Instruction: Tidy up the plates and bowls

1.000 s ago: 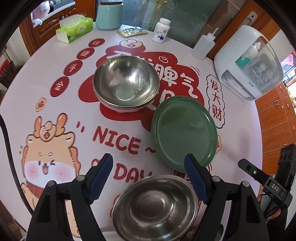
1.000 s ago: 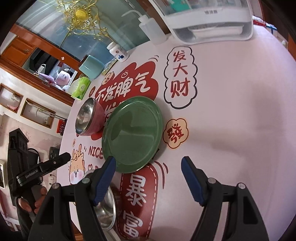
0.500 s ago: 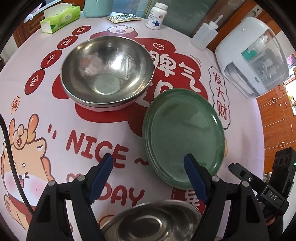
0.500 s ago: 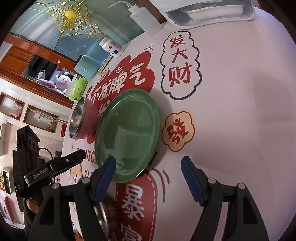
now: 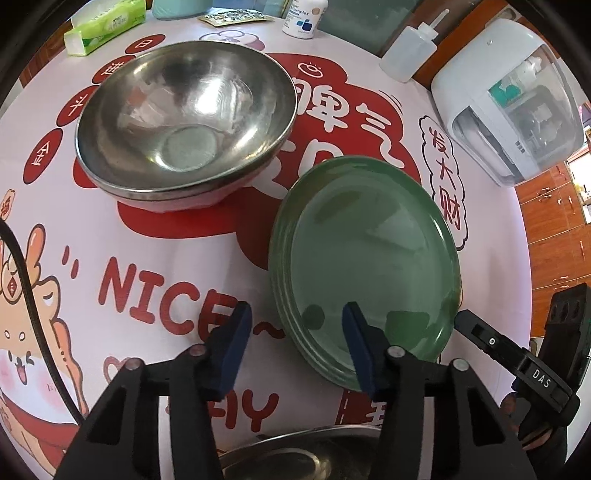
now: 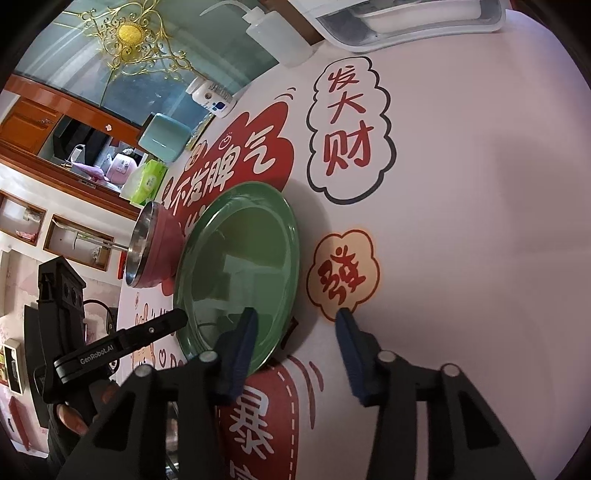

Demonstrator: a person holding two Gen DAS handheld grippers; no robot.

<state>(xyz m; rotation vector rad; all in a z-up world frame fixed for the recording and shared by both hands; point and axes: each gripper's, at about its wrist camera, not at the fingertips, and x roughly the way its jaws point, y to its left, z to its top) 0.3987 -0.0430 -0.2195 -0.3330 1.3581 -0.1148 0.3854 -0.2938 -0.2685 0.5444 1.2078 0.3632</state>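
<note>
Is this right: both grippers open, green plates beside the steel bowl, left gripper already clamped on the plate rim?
Not quite. The left gripper is open, not clamped: the left wrist view shows its fingers spread on either side of the near rim of the green plates, not closed on it. The rest holds: the right gripper is open, and the plates sit beside the steel bowl.

Take the white appliance [image 5: 513, 99] at the table's far right edge as your landmark. Just left of it stands your squeeze bottle [image 5: 410, 55]; further left, the white pill bottle [image 5: 304, 16], then a foil packet [image 5: 232, 18], and farthest off the green tissue box [image 5: 105, 26].
</note>
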